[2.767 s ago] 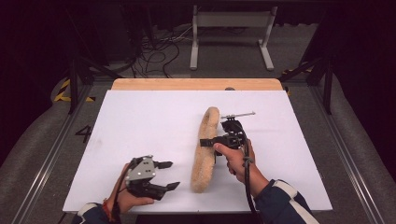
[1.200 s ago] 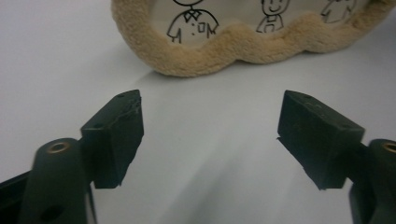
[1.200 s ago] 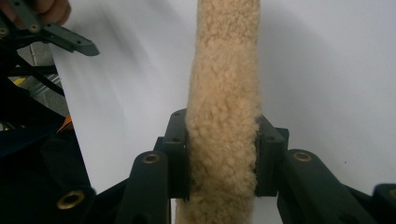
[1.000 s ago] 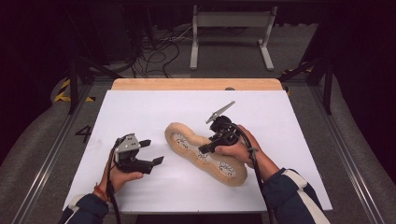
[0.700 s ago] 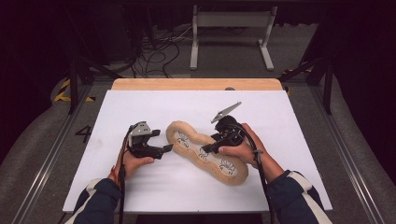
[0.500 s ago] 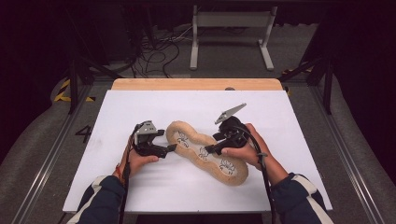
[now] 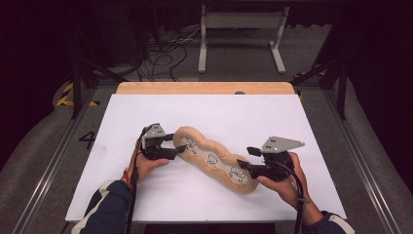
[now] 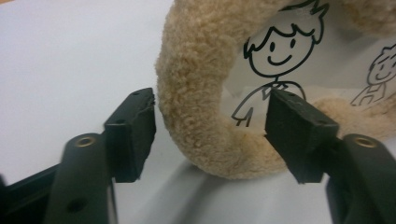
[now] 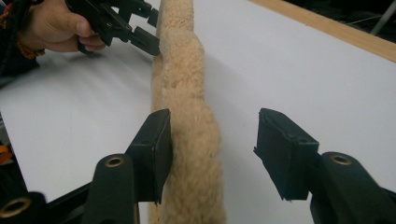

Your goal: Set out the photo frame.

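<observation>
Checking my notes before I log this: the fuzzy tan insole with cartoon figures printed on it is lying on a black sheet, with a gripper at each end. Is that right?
Not quite: the sheet is white, not black, as the high view shows. The rest holds: the fuzzy tan insole with cartoon figures lies on it, with the left gripper at one end and the right gripper at the other.

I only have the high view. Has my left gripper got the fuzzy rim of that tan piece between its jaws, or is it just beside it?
Observer: Between. The left gripper straddles the fuzzy rim, one jaw outside over the white table and the other inside over the printed panel. The jaws have just been closing, but the outer pad has a gap to the rim.
Operator: And the right gripper?
Observer: The right gripper has also just been closing. One pad touches the rim's side; the other stands apart over bare table.
Operator: What's printed by the left jaws?
Observer: A smiling cartoon figure with spiky hair and a tie.
</observation>
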The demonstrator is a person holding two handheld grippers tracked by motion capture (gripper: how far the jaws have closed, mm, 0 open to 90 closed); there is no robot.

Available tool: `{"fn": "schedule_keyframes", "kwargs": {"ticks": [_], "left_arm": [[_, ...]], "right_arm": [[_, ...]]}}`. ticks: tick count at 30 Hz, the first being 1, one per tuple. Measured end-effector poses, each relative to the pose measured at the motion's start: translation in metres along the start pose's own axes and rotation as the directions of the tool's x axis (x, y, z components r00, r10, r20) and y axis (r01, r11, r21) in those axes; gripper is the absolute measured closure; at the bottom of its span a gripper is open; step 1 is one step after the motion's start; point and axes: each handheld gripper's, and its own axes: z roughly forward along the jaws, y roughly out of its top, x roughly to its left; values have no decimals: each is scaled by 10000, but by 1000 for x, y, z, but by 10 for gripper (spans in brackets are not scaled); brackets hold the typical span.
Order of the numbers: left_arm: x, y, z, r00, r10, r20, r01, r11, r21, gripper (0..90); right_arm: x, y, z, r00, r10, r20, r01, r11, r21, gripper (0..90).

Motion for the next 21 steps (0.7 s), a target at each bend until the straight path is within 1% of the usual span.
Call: {"fn": "schedule_keyframes", "kwargs": {"ticks": [1,2,4,5,7,8,9,10,12,13,14,15,17,18,20,21], "left_arm": [[0,1,0,9999,-68,85,69,10000,-46,372],[0,1,0,9999,-68,85,69,10000,-46,382],[1,2,1,10000,-82,26,82,9999,-114,399],[2,2,2,10000,30,29,-29,9998,-186,407],[2,3,3,10000,72,-14,-72,9997,-230,442],[2,3,3,9999,140,-34,-141,9996,-245,442],[2,4,4,9994,359,26,-359,9991,-226,460],[1,3,4,9992,406,5,-405,9988,-269,478],[3,3,1,9991,421,2,-420,9987,-278,525],[5,2,0,9990,448,-21,-448,9985,-300,556],[5,2,-2,9993,361,20,-360,9989,-290,587],[5,1,-3,9993,379,8,-378,9989,-264,607],[5,1,-4,9994,360,8,-360,9991,-239,624],[5,1,-5,9990,443,22,-443,9988,-195,624],[5,0,-7,9991,427,74,-426,9989,-180,639],[4,-1,-8,9994,339,48,-339,9993,-137,645]], "right_arm": [[2,-5,-3,9999,101,-17,-101,9999,-113,477],[2,-5,-3,9999,101,-17,-101,9999,-113,477],[6,-15,-8,9996,140,243,-129,9990,-436,496],[9,-21,-9,9992,222,339,-206,9987,-476,512],[10,-23,-10,9989,214,411,-194,9986,-496,517],[11,-25,-11,9988,271,418,-249,9982,-537,525],[12,-28,-11,9985,346,424,-326,9984,-459,531],[13,-31,-10,9979,371,535,-353,9988,-350,536],[13,-38,-8,9967,621,520,-605,9977,-315,547],[13,-41,-7,9960,762,467,-747,9967,-319,563],[12,-44,-6,9953,895,364,-882,9954,-378,572],[11,-45,-6,9947,973,318,-959,9945,-431,583],[11,-46,-5,9944,1013,309,-999,9941,-431,601],[11,-47,-4,9948,967,318,-951,9944,-466,613],[11,-48,-3,9951,929,352,-912,9947,-477,626],[9,-49,-2,9947,981,306,-965,9940,-516,630]]}}
